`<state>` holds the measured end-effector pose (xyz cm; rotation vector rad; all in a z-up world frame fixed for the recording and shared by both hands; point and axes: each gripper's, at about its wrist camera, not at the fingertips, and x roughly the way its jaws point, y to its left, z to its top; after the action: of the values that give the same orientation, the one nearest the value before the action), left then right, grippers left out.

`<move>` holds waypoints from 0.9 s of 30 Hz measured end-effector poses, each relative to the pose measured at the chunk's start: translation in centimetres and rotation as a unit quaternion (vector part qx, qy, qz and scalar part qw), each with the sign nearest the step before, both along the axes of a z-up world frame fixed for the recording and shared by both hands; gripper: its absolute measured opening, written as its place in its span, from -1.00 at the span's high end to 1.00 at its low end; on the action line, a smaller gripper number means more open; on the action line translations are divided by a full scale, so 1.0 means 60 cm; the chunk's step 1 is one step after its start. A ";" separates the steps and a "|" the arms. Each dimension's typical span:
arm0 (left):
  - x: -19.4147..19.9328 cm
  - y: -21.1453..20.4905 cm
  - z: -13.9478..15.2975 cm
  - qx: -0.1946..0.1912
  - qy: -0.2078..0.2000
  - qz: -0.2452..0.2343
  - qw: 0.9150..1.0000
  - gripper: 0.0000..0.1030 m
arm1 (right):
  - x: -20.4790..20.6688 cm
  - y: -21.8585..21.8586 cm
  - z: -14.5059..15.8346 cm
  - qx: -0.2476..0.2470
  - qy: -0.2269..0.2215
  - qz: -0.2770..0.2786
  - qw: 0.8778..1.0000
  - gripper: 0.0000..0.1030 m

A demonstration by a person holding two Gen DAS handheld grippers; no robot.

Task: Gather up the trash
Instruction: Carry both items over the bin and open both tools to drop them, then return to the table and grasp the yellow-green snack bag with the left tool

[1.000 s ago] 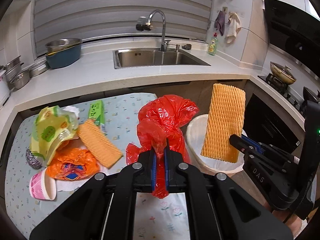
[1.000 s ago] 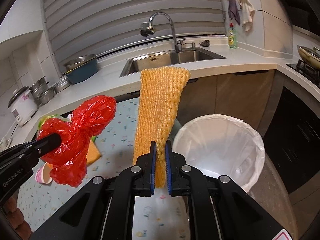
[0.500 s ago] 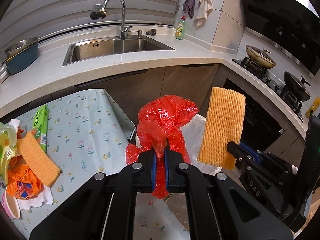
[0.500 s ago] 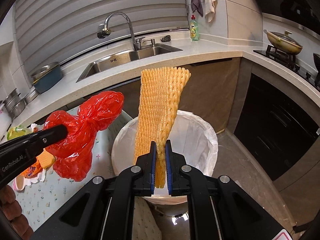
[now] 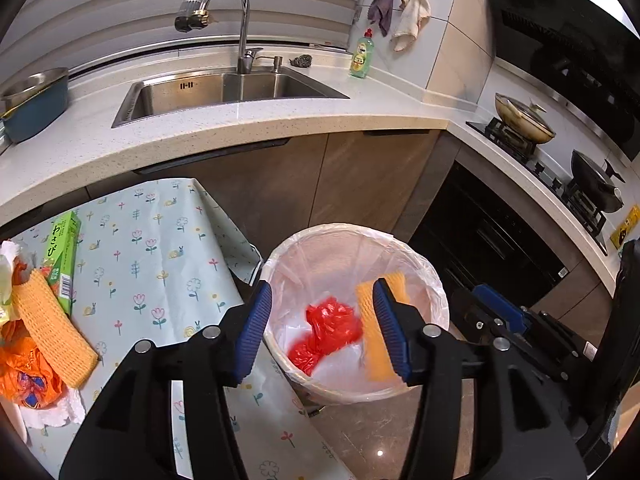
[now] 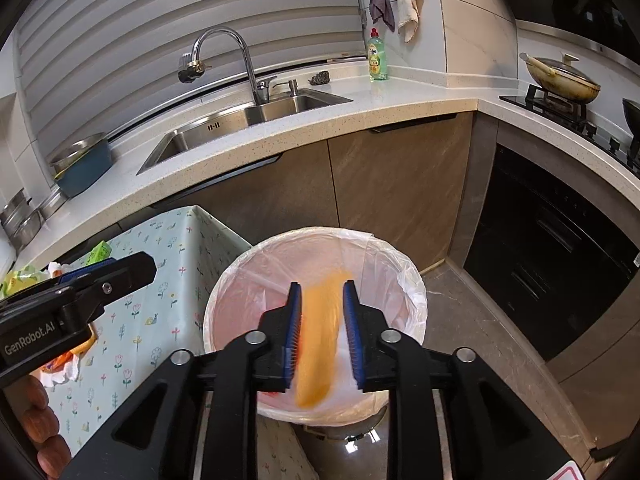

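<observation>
A white-lined trash bin [image 5: 432, 280] [image 6: 408, 280] stands on the floor beside the table. The red plastic bag [image 5: 328, 332] lies inside it. The orange foam net [image 5: 374, 340] [image 6: 320, 340] is blurred, dropping into the bin between my right gripper's jaws. My left gripper [image 5: 320, 328] is open and empty above the bin. My right gripper [image 6: 322, 336] is open above the bin, no longer gripping the net; it also shows in the left wrist view [image 5: 504, 320].
More trash lies on the flowered tablecloth [image 5: 160, 248] at the left: another orange foam net [image 5: 52, 328], a green box [image 5: 62, 252], an orange wrapper [image 5: 24, 372]. The counter with sink [image 5: 224, 88] and the stove [image 5: 524, 120] are behind.
Both grippers moved over the bin and opened. The red bag fell into the bin and the orange foam net is falling in.
</observation>
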<state>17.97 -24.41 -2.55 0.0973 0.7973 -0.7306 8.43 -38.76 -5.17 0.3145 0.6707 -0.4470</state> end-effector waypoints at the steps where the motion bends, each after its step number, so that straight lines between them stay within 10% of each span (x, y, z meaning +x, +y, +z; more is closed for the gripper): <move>1: 0.002 0.004 0.000 0.000 0.000 0.003 1.000 0.03 | 0.001 0.001 0.001 0.001 -0.002 -0.001 1.000 0.50; 27: 0.015 0.298 0.057 0.029 -0.062 0.186 0.980 -0.16 | 0.037 0.229 0.077 -0.012 -0.036 0.135 0.990 0.15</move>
<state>18.85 -6.55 0.85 0.0441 0.6920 -0.3432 10.67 -25.03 -0.55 0.2123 0.6267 -0.1843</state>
